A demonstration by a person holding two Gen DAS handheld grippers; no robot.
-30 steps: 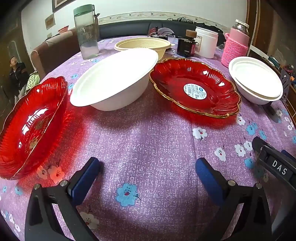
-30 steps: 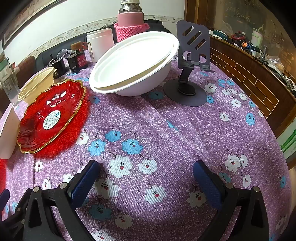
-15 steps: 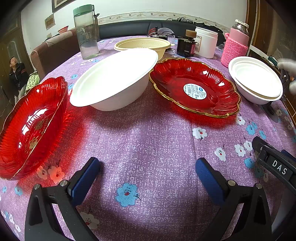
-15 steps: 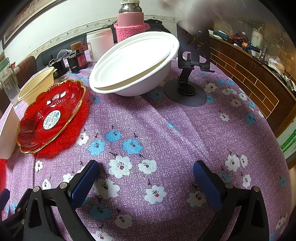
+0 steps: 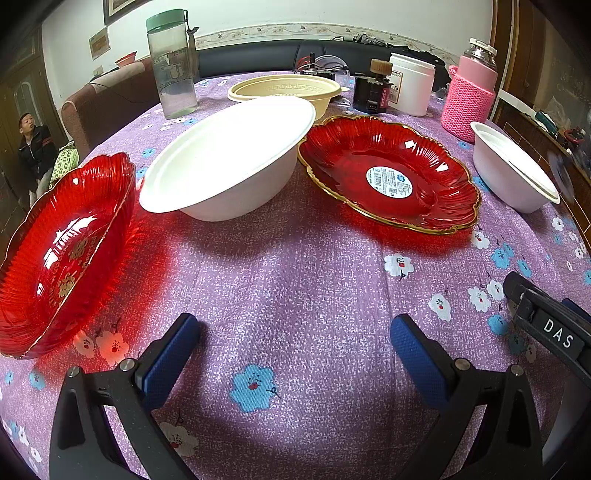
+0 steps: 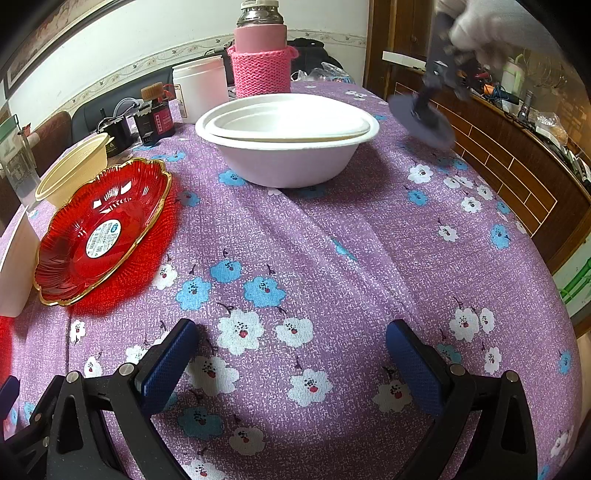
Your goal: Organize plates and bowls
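Your left gripper [image 5: 295, 343] sat low over the purple flowered tablecloth [image 5: 295, 280], fingers spread wide, nothing between them. Your right gripper [image 6: 291, 354] was the same: spread apart, empty, just above the cloth.

Left wrist view: red glass dish [image 5: 62, 251] at 9 o'clock, tilted up on its rim. Large white bowl [image 5: 225, 162] at 11 o'clock, leaning, its rim touching or just overlapping the gold-edged red plate [image 5: 388, 173] at 1 o'clock; you could not tell which from that angle. Cream bowl [image 5: 284, 90] behind them at 12. Water bottle [image 5: 171, 62] further back at 11.

Right wrist view: white bowl with a white plate nested inside [image 6: 288, 133] at 12 o'clock, well apart from your fingers. Pink knit-covered flask [image 6: 260, 55] behind it. At 2 o'clock a gloved hand [image 6: 480, 29] held a dark stand [image 6: 428, 107] off the table, blurred.
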